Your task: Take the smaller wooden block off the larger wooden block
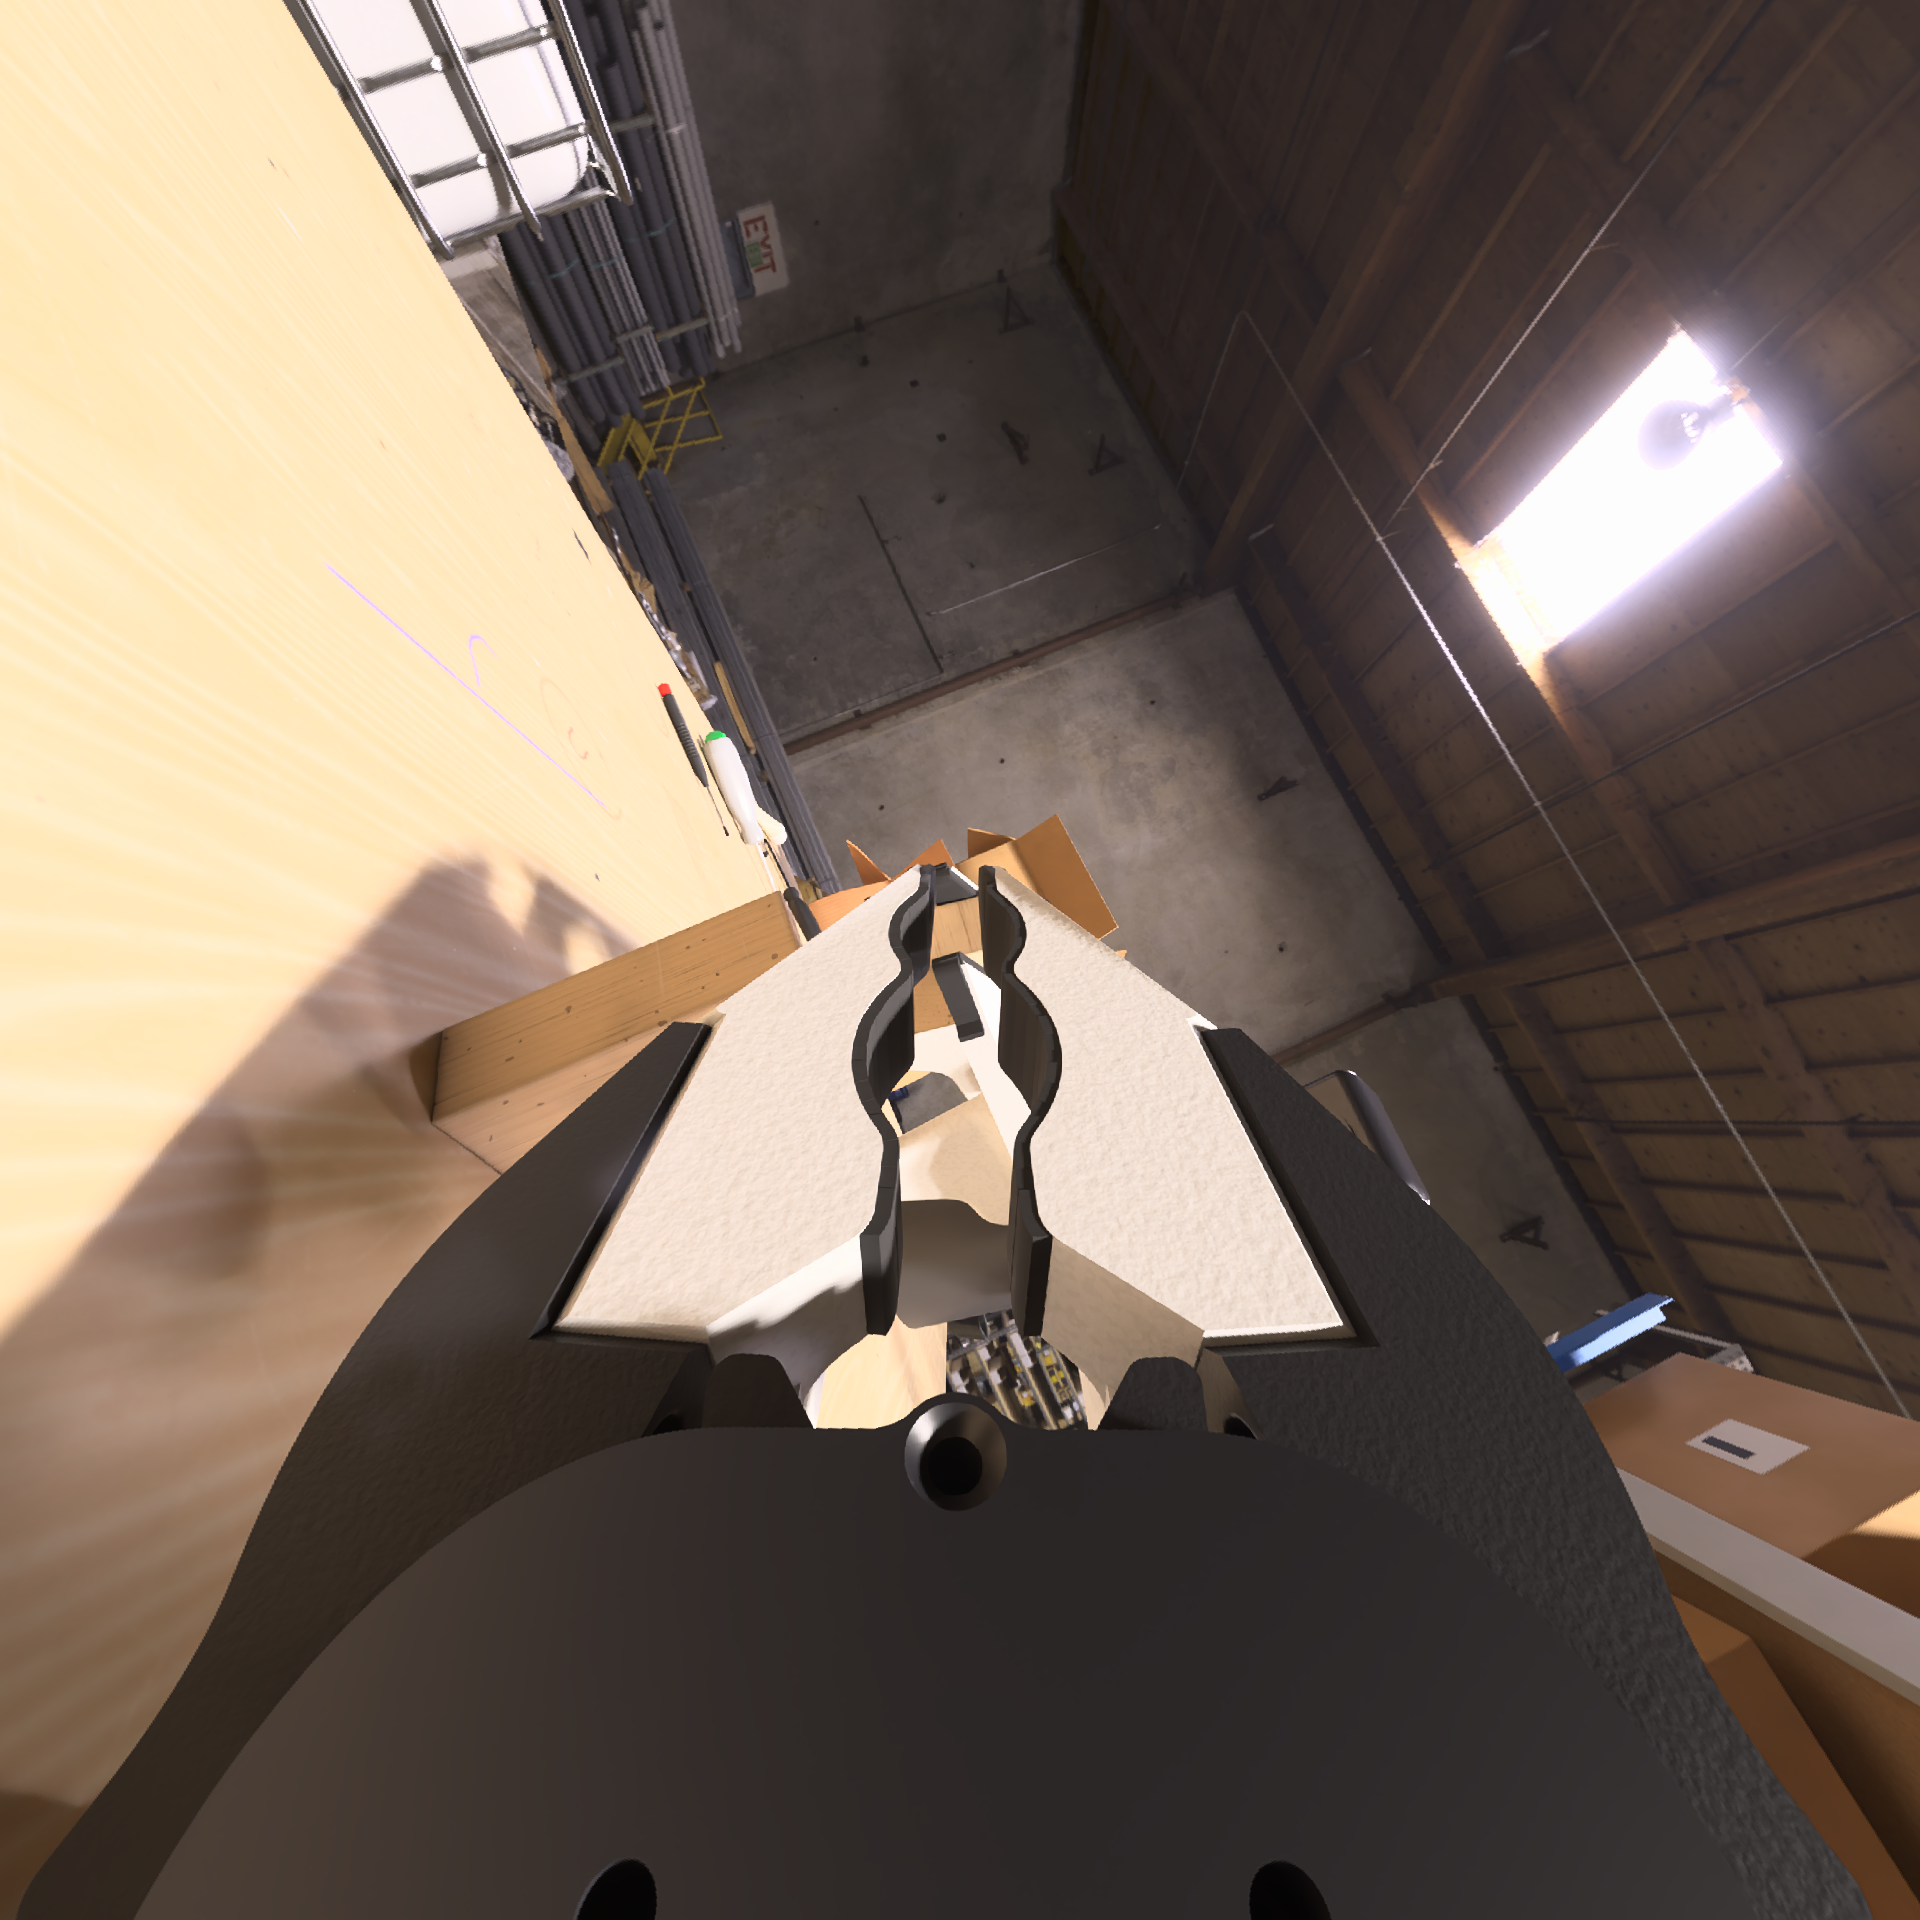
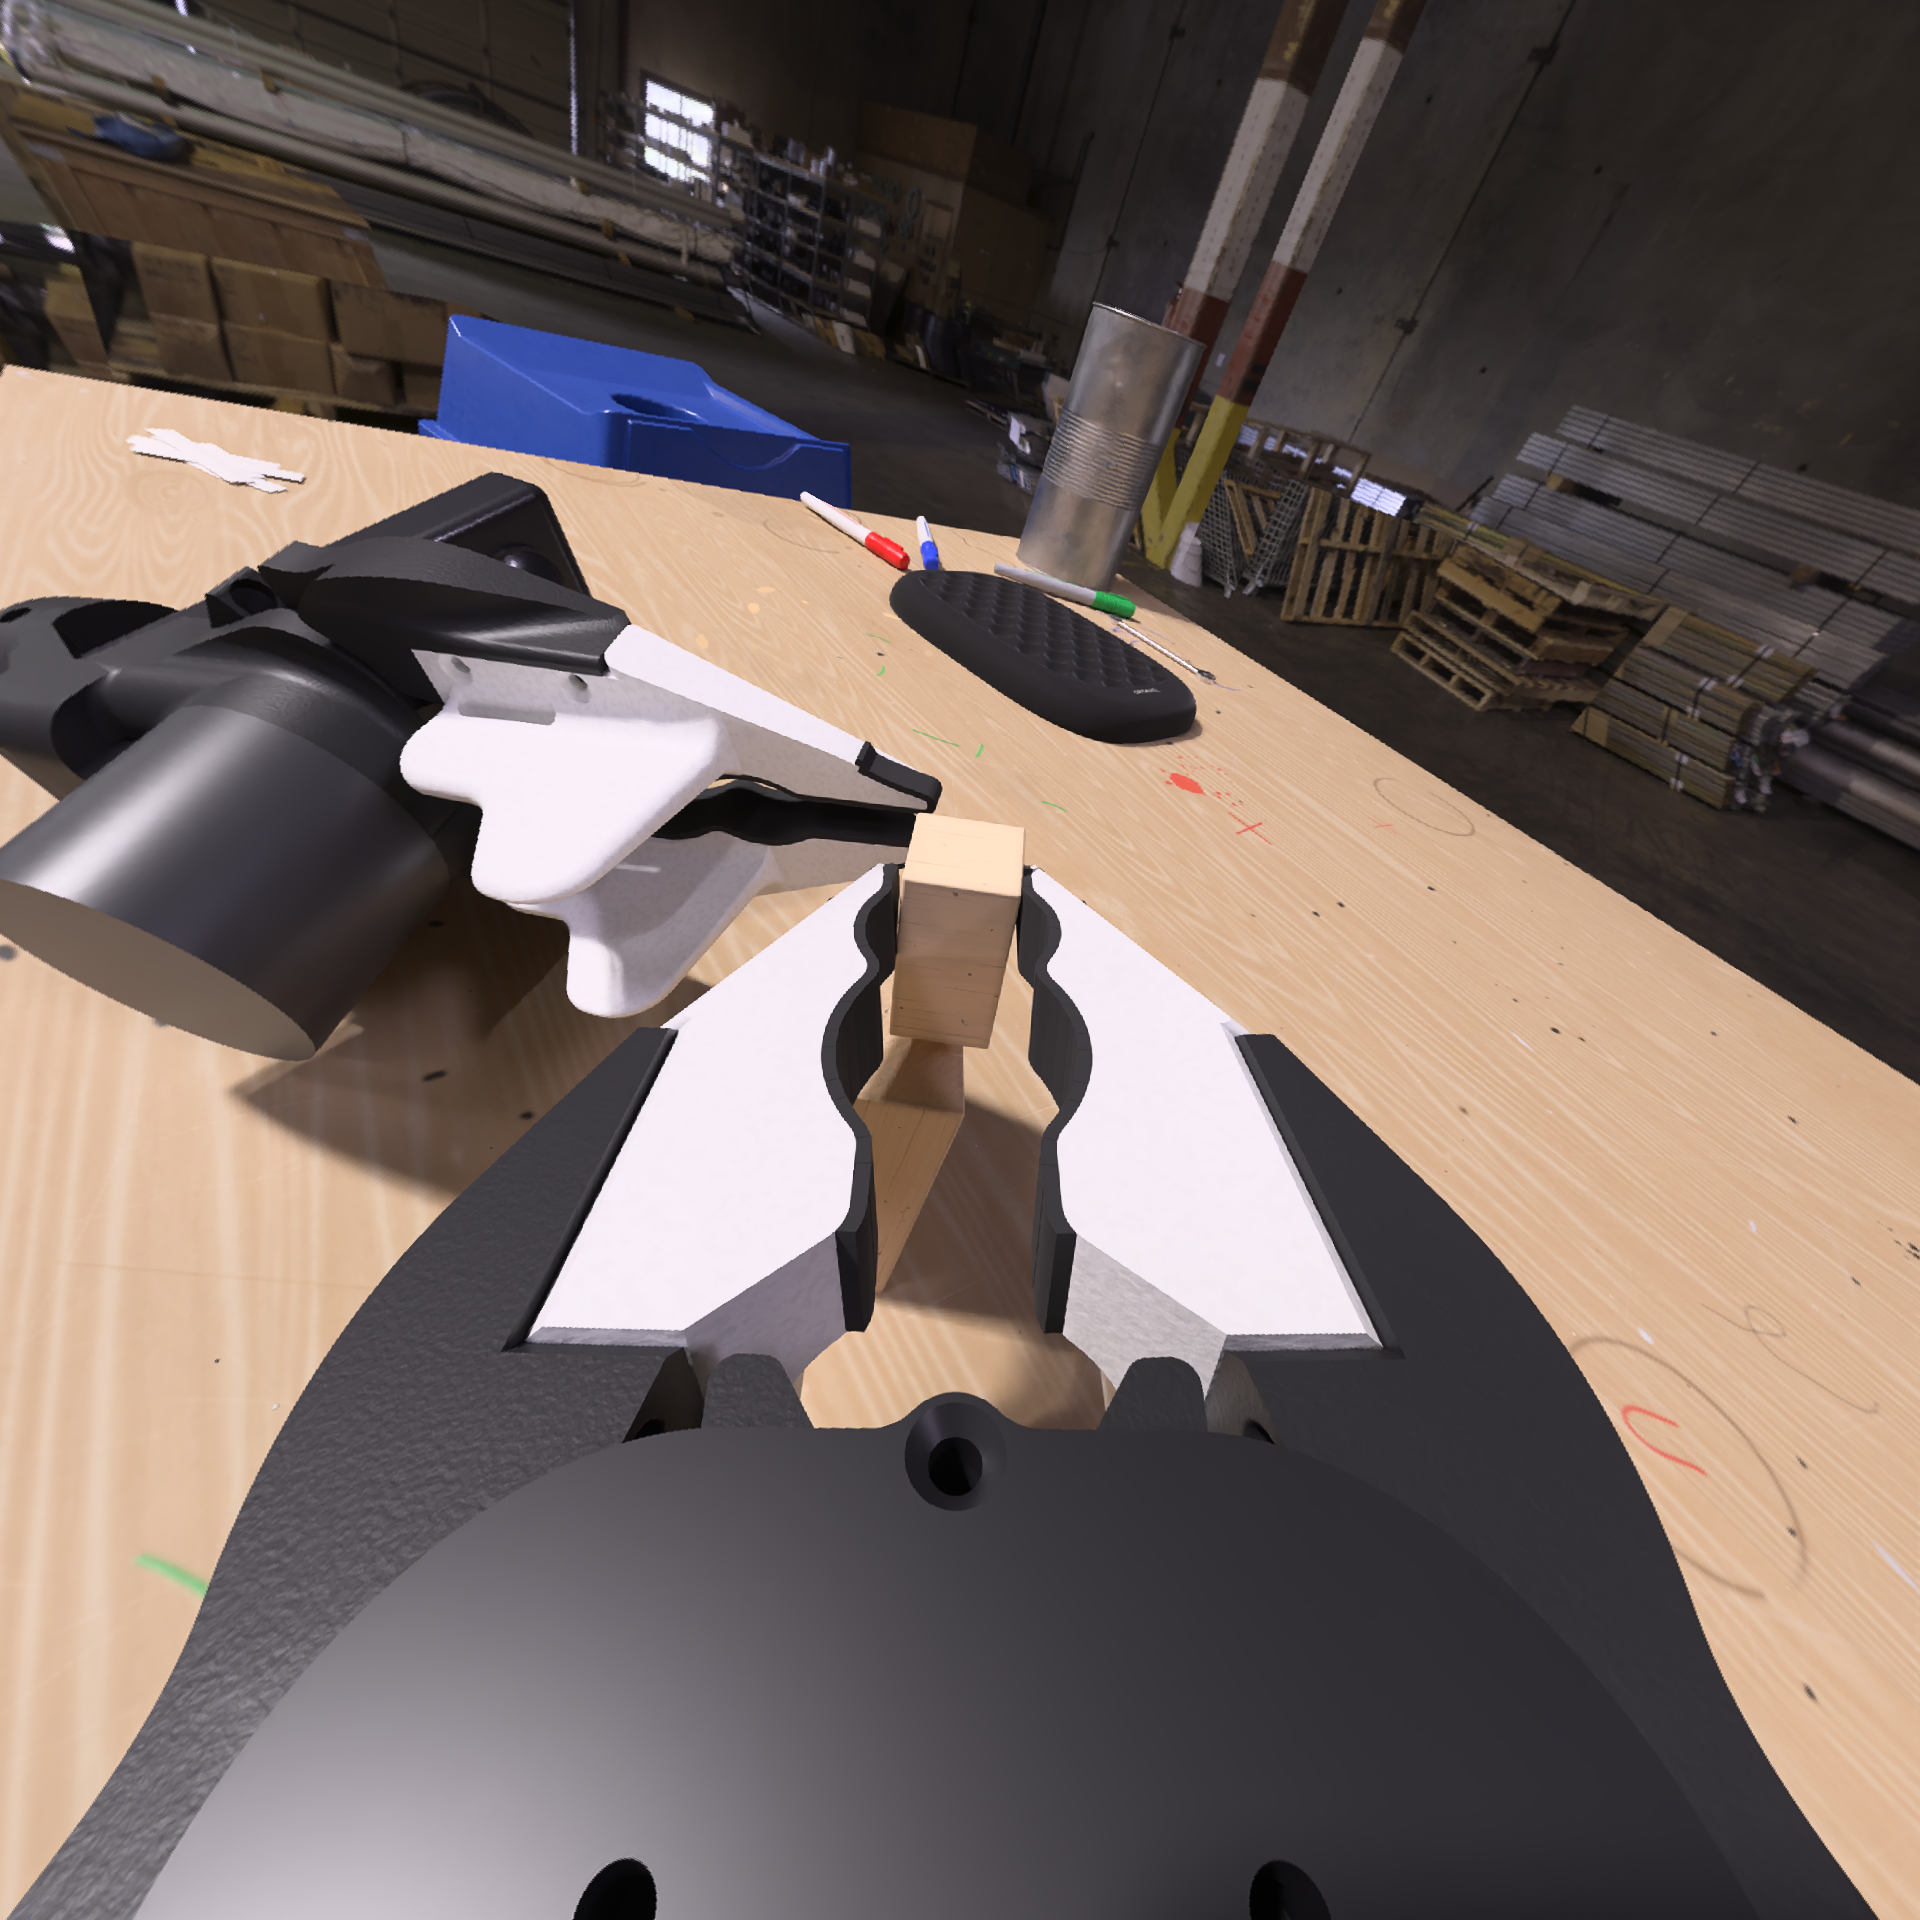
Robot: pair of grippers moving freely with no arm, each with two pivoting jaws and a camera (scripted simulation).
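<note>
Right gripper [image 2: 954,883] clamps the small block [image 2: 958,925], lifted above the table [image 2: 1455,1039]; only its view shows that. Left gripper [image 1: 954,883] pinched nearly closed beside the big block [image 1: 582,1029]

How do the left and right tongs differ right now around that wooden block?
Right tongs point forward with a finger on each side of the wooden block, gripping it. Left tongs are rolled onto their side, coming in from the block's left, tips at its upper edge. Left jaws stand much narrower than the right's; whether they pinch anything is unclear. Both have white fingers with black wavy pads.
</note>
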